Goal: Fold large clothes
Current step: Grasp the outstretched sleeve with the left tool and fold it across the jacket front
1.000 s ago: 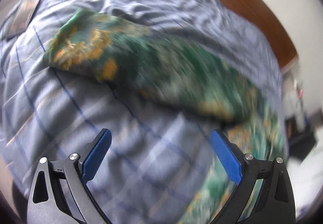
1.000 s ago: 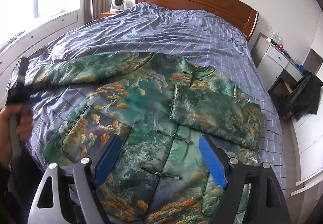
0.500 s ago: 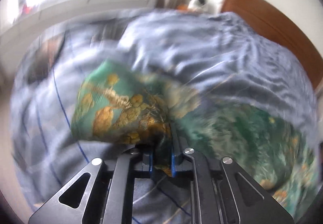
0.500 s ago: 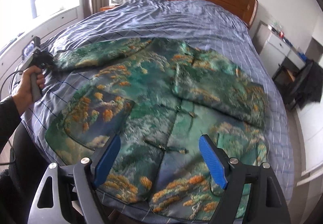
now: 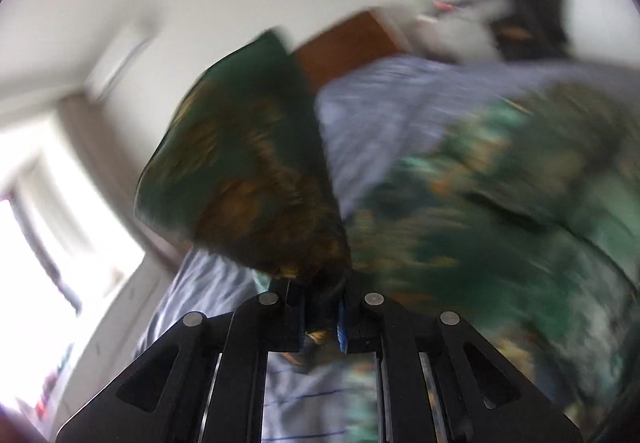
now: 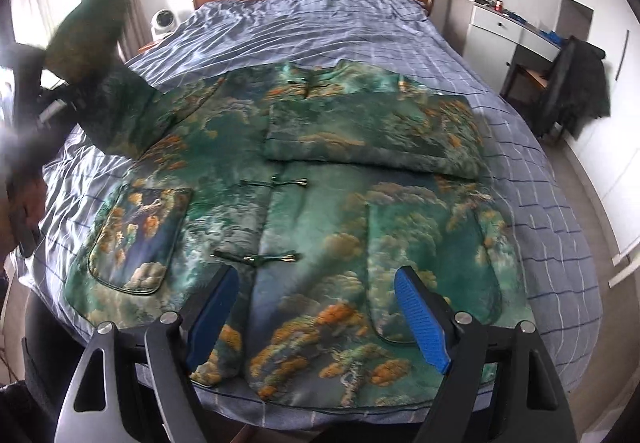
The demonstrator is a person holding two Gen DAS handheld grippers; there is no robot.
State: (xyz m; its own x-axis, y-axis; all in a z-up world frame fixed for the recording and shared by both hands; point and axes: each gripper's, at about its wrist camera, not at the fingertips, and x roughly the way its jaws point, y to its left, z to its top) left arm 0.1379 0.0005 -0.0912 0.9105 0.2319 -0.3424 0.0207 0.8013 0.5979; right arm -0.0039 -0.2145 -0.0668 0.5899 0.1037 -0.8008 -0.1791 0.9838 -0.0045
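We are partway through folding the jacket (image 6: 320,203), which is lying buttoned and face up across the bed (image 6: 540,203). One sleeve (image 6: 372,135) is already lying folded over the chest; the other sleeve (image 5: 248,179) is being held up off the bed, pinched at its cuff in our left gripper (image 5: 322,323). Our right gripper (image 6: 316,319) is hanging wide and empty over the hem. The body folds are not yet done. The right view is showing the whole layout; the blurred left view is showing only the pinch itself.
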